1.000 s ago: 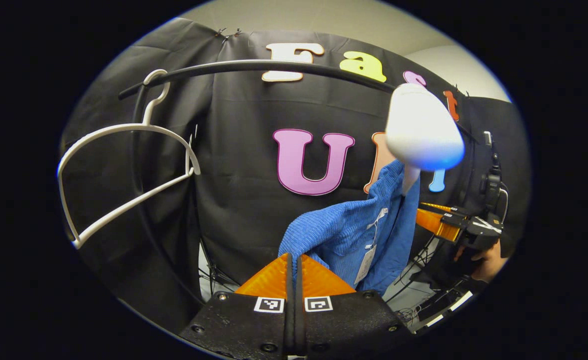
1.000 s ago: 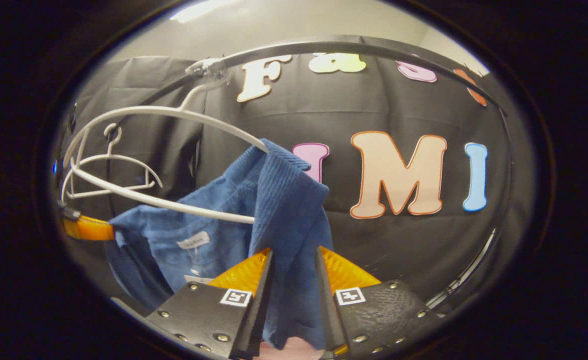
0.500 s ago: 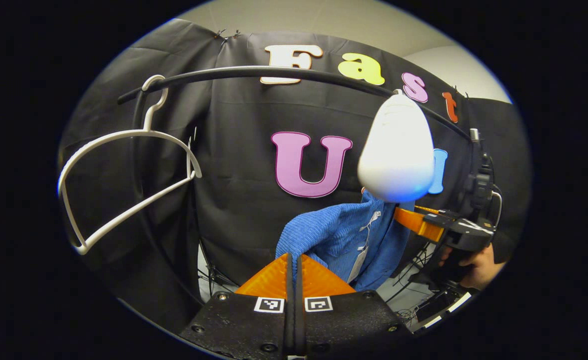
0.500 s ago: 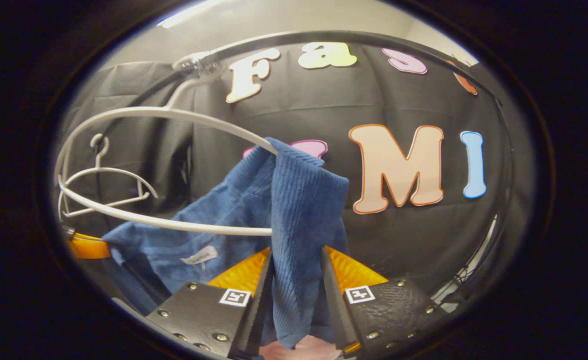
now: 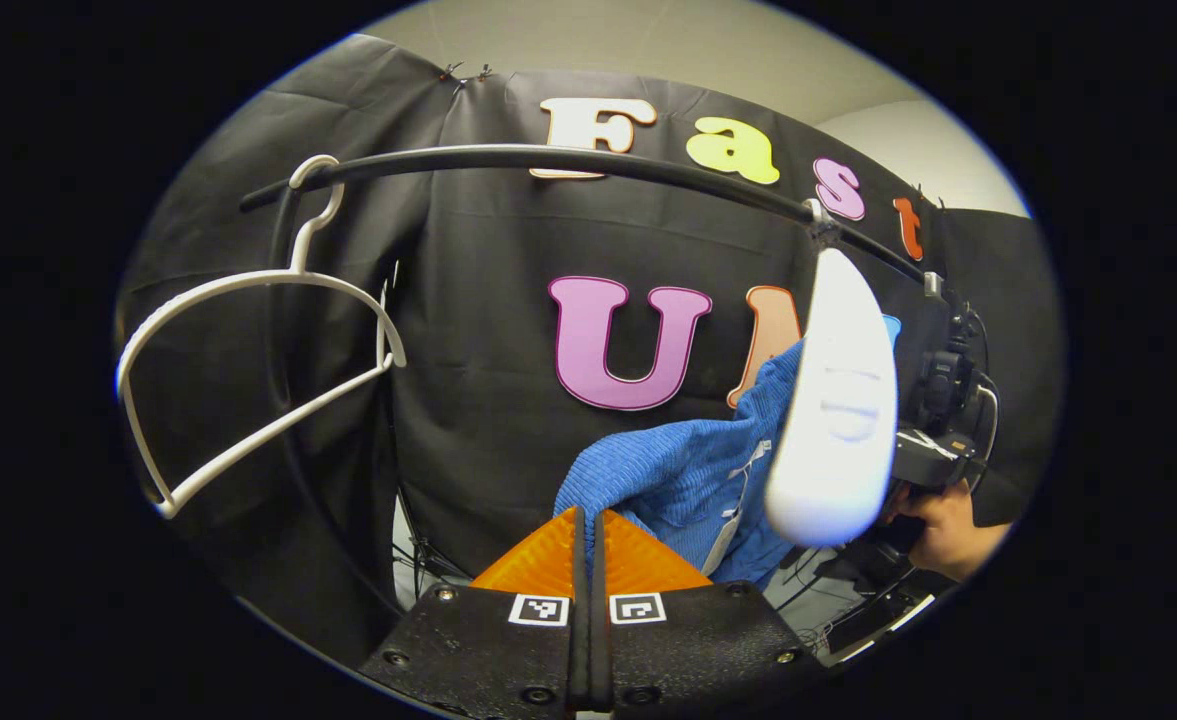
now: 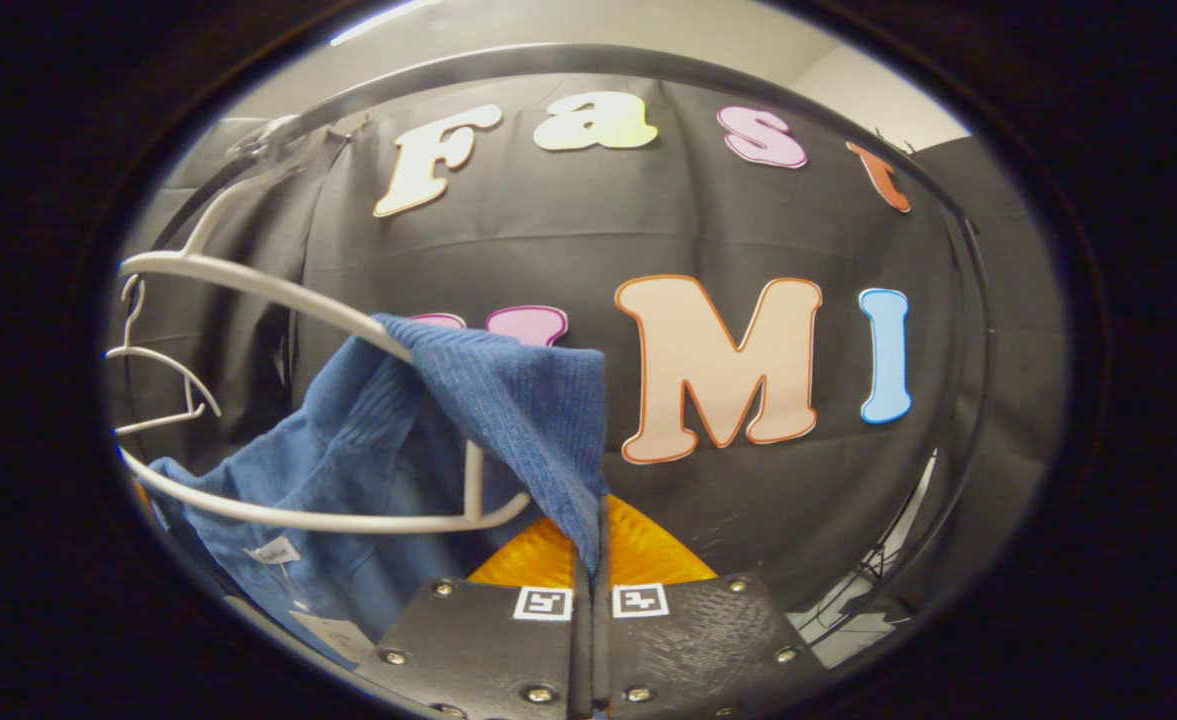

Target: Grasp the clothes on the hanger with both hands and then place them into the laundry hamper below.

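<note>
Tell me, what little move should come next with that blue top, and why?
Probably lift the right gripper up and sideways to slip the blue top off the white hanger. Both grippers look shut on the cloth, the left gripper at its other edge, yet one shoulder is draped over the hanger's arm, so pulling straight down might drag the hanger.

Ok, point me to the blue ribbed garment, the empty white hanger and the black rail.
Blue ribbed garment point(image 6: 508, 400), right gripper view, shoulder fold.
Empty white plastic hanger point(image 5: 248, 285), left gripper view, upper arm.
Black metal rail point(image 5: 548, 157), left gripper view, mid-span.
</note>
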### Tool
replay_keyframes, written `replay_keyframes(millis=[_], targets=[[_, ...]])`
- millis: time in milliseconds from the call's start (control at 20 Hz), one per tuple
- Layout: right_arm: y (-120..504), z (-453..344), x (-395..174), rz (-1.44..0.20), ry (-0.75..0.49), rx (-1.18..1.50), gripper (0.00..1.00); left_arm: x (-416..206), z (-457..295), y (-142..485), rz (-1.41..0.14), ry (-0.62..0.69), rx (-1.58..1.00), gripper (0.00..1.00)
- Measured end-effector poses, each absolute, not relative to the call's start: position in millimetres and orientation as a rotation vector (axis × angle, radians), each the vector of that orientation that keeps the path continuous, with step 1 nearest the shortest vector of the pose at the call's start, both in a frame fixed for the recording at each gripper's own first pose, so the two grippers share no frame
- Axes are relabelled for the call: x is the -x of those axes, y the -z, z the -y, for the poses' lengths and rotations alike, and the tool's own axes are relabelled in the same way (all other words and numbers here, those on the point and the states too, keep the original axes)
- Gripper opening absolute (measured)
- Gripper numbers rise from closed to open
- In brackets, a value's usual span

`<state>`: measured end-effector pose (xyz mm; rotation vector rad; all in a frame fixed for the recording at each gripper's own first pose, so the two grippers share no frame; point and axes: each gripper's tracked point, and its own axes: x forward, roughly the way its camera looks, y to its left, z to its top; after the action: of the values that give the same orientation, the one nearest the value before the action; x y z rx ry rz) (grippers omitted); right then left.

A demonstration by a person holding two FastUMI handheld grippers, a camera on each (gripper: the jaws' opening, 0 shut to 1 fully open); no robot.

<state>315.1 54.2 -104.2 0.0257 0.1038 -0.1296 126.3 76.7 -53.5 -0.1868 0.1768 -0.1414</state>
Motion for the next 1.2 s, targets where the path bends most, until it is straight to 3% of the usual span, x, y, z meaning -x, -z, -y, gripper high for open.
replay_keyframes(millis=[150, 400, 750, 1200], targets=[[103, -47, -337, -0.104, 0.144, -0.025, 0.0, -140, -73, 51, -0.161, 0.145, 0.207, 0.01], [167, -18, -356, -0.248, 0.206, -0.085, 0.01, -157, -52, 77, -0.191, 0.183, 0.238, 0.01], [235, -25, -312, -0.364, 0.17, -0.06, 0.01, -146, -33, 142, -0.313, 0.188, 0.248, 0.01], [247, -67, -251, -0.423, 0.026, -0.041, 0.01, -123, -13, 168, -0.364, 0.174, 0.176, 0.01]])
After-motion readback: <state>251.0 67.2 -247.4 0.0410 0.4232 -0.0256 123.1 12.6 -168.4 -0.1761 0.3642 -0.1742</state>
